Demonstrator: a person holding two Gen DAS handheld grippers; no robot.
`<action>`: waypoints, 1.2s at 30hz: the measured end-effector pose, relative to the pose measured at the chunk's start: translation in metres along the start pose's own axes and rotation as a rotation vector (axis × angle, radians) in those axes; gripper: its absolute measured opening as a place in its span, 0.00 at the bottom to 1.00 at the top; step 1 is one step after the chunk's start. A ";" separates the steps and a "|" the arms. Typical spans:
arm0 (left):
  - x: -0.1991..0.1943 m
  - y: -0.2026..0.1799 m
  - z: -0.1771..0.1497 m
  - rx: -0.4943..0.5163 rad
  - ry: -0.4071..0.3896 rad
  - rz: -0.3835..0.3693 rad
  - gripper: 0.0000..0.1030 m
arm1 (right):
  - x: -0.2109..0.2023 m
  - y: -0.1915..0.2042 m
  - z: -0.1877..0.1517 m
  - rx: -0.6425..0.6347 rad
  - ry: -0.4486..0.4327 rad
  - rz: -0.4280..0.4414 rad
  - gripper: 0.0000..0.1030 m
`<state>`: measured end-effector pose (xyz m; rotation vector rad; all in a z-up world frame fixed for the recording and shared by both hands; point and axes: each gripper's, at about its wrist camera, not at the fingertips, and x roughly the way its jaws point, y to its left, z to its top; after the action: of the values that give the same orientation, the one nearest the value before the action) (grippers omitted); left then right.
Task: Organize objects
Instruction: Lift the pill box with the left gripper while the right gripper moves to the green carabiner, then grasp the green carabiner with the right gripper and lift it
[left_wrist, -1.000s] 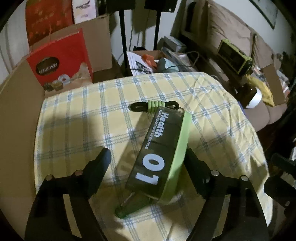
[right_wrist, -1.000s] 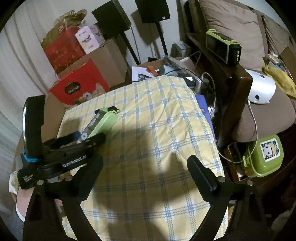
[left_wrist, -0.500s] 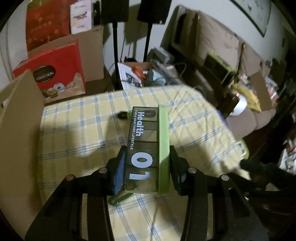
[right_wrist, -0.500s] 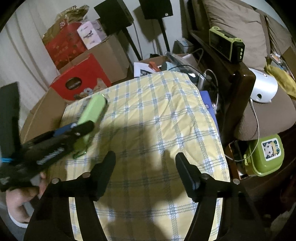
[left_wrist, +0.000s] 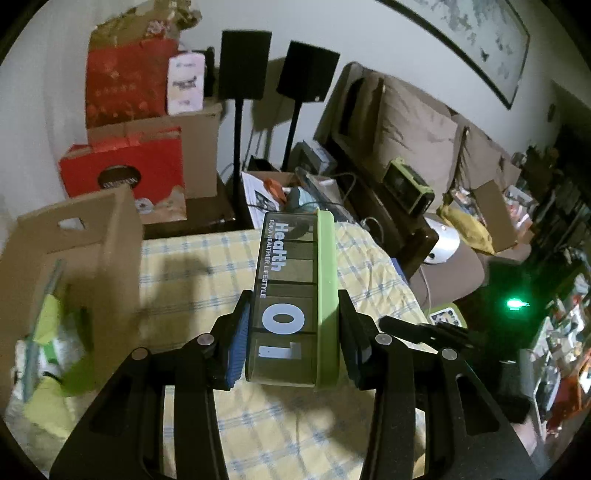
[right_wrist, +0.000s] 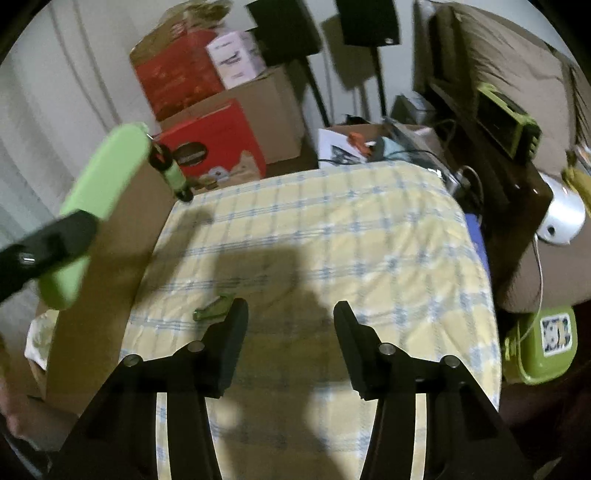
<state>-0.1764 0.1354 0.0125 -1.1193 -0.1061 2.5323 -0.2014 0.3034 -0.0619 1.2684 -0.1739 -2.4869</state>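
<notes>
At the far left stands an open cardboard box (left_wrist: 85, 258), plain brown with a cut-out hand slot in its flap; inside it lie crumpled yellow-green and white things, too blurred to name. Beside it the tabletop (left_wrist: 199, 280) is covered by a soft quilted cloth, pale yellow with blue-grey check lines.

The left hand-held gripper (left_wrist: 291, 339) is clamped on the pill box (left_wrist: 295, 295), a long rectangular case with a smoky translucent lid divided into compartments, printed "Health" and "01" in white, and a smooth matt lime-green base with rounded corners. The blue ribbed pad presses its dark side and the black finger its green side. The case is held up in the air above the cloth, pointing away from the camera. In the right wrist view a small green-and-black ribbed strap (right_wrist: 171, 171) dangles from its far end.

On the cloth lies a small flat green piece (right_wrist: 212, 309), just beside the left finger of the right hand-held gripper (right_wrist: 290, 314). That gripper's jaws have just been closing but stand apart with nothing between them, only checked cloth.

At the far right, off the tabletop, sits a glossy lime-green lidded container (right_wrist: 543, 343) with a square sticker.
</notes>
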 end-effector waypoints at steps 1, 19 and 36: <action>-0.005 0.003 0.000 -0.001 -0.005 0.004 0.39 | 0.004 0.006 0.001 -0.018 0.002 0.006 0.49; -0.069 0.058 -0.013 -0.079 -0.058 0.035 0.39 | 0.074 0.076 -0.004 -0.261 0.096 0.038 0.49; -0.081 0.085 -0.020 -0.127 -0.066 0.038 0.39 | 0.090 0.089 -0.015 -0.417 0.093 -0.005 0.53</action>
<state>-0.1375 0.0251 0.0372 -1.0940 -0.2691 2.6290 -0.2164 0.1890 -0.1162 1.1966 0.3527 -2.2973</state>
